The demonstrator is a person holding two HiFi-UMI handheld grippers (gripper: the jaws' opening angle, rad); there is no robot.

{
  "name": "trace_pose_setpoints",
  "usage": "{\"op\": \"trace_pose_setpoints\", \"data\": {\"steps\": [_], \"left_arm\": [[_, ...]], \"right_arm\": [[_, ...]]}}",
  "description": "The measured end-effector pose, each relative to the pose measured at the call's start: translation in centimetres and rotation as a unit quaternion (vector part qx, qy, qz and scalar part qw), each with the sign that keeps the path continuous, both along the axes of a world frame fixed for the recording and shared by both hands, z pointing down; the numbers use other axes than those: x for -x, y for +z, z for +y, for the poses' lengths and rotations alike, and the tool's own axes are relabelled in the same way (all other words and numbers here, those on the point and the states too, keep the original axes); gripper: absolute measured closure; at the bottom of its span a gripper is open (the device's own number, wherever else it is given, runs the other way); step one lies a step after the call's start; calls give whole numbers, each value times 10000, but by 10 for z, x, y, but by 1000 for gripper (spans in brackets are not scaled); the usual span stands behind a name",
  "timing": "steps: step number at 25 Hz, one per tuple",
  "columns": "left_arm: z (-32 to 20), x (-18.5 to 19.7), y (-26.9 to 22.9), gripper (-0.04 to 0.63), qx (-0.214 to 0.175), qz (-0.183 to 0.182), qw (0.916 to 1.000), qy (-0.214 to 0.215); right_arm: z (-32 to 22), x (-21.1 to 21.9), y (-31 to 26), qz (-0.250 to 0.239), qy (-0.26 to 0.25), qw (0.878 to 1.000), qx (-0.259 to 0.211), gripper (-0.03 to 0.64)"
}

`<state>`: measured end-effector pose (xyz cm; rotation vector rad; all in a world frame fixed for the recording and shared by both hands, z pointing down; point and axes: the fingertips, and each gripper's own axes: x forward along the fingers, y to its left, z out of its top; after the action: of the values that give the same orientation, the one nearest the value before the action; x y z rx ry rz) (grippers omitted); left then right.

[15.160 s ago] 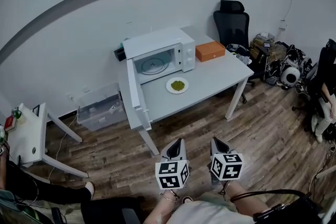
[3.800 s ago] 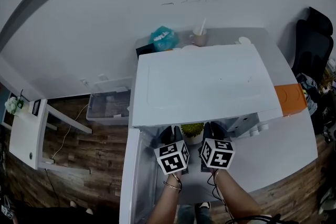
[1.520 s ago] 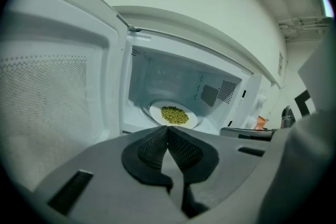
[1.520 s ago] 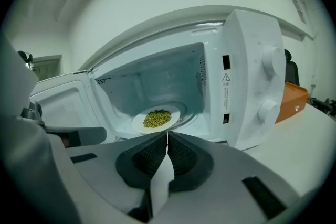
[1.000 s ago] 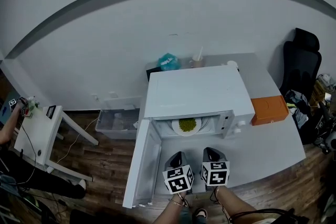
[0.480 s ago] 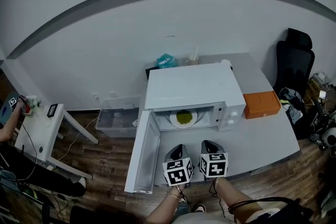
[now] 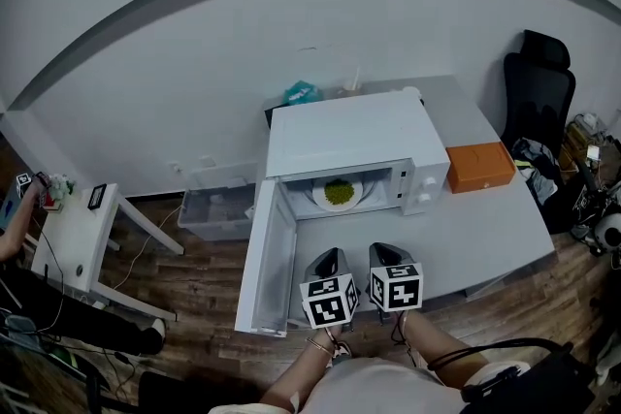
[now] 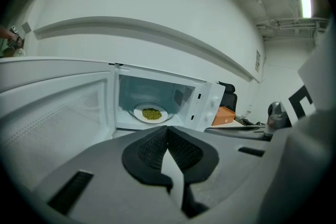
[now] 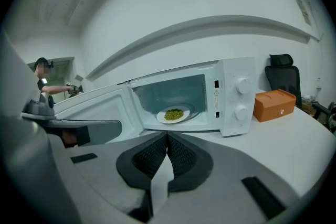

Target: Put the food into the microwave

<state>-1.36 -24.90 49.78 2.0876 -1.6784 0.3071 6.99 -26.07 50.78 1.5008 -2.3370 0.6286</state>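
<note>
Left tool [image 7: 327,259]: jaws pressed together, nothing between them.
Right tool [image 7: 382,253]: jaws likewise together, empty, just beside the left one.
Food [image 7: 338,192]: green heap on a white plate [image 7: 318,197], inside the microwave [image 7: 359,143], ahead of both tools.
Door [image 7: 264,259]: swung wide, left of the left tool.
Orange box [image 7: 479,167]: on the surface [image 7: 485,230], beyond the right tool, to its right.

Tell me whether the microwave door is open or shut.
Open. The microwave door stands out to the left, and the plate of green food shows inside.
</note>
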Motion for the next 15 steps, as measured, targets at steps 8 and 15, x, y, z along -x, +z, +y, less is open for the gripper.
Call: {"op": "trace_pose_setpoints", "data": {"steps": [8,15], "left_arm": [[-3,6,3,591,57,-22,10000,50],[-5,10,5,591,55,-20,10000,46]], "right_arm": [[-6,4,-1,-44,62,10000,-37,600],[-6,9,-3,6,32,10000,-31,600]]}}
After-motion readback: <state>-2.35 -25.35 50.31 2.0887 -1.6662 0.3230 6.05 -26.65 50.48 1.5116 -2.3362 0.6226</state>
